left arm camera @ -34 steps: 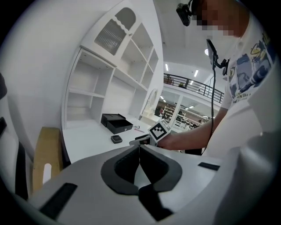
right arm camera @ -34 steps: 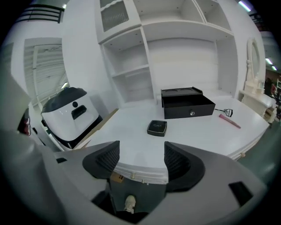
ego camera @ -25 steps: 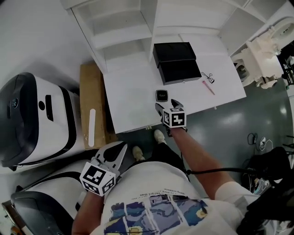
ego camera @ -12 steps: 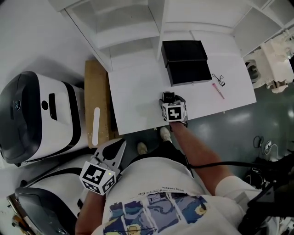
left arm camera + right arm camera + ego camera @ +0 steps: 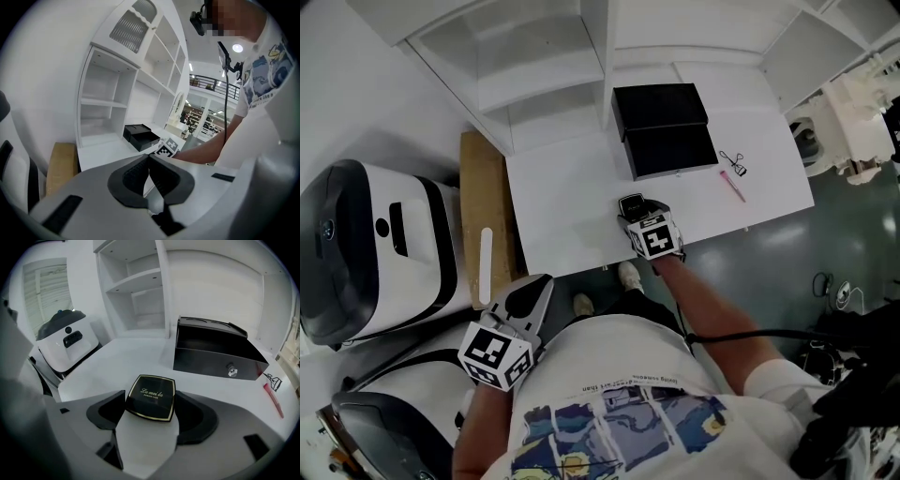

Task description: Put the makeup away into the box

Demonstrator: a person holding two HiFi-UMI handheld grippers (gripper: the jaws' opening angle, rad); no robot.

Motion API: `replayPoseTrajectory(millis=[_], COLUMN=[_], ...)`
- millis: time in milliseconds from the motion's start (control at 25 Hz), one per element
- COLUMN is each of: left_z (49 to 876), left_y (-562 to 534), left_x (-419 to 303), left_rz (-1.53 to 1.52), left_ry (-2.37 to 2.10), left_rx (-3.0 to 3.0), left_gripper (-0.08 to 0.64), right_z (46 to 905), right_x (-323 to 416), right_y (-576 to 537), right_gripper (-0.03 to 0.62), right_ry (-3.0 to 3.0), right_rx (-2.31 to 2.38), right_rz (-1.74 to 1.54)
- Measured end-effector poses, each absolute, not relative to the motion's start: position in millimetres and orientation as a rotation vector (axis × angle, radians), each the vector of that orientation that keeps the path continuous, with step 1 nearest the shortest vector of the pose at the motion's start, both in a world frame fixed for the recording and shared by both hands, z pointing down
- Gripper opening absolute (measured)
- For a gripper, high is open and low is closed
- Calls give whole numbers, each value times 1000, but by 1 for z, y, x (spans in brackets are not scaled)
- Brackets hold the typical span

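A black powder compact (image 5: 151,397) with a gold rim lies on the white table (image 5: 562,197) near its front edge. My right gripper (image 5: 150,405) holds it, one pad against each side. From the head view the compact (image 5: 630,203) shows just beyond the right gripper (image 5: 634,214). The open black box (image 5: 666,127) stands behind it on the table, also seen in the right gripper view (image 5: 213,355). A pink pencil (image 5: 732,185) and an eyelash curler (image 5: 733,160) lie to the box's right. My left gripper (image 5: 530,298) hangs low beside my body with its jaws together and nothing in them.
White shelving (image 5: 544,66) rises behind the table. A cardboard box (image 5: 478,216) stands at the table's left side, next to a white and black machine (image 5: 366,244). More white equipment (image 5: 853,112) stands at the right on the grey floor.
My right gripper moved forward to the compact and its jaws closed in on the compact's sides. The left gripper stayed low at my side.
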State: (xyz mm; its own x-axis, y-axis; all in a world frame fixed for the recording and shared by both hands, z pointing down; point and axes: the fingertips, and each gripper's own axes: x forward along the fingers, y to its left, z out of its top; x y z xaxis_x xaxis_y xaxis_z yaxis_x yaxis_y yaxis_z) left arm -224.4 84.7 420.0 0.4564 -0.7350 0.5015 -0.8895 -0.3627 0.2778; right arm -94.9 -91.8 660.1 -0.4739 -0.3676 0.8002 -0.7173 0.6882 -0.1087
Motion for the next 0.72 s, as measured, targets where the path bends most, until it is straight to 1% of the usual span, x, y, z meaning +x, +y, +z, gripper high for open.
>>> replayPoseTrajectory(millis=[240, 720], left_z=[418, 411], left_y=[71, 44], left_x=[-210, -184], left_rz=[404, 378], left_ry=[-1336, -1336], left_rx=[2224, 2263], left_gripper=[14, 14], right_z=[643, 576], right_x=[-86, -55], right_y=[-88, -106], right_gripper=[350, 350], right_ry=[-2151, -2215], right_rx=[778, 731], right_rz=[552, 524])
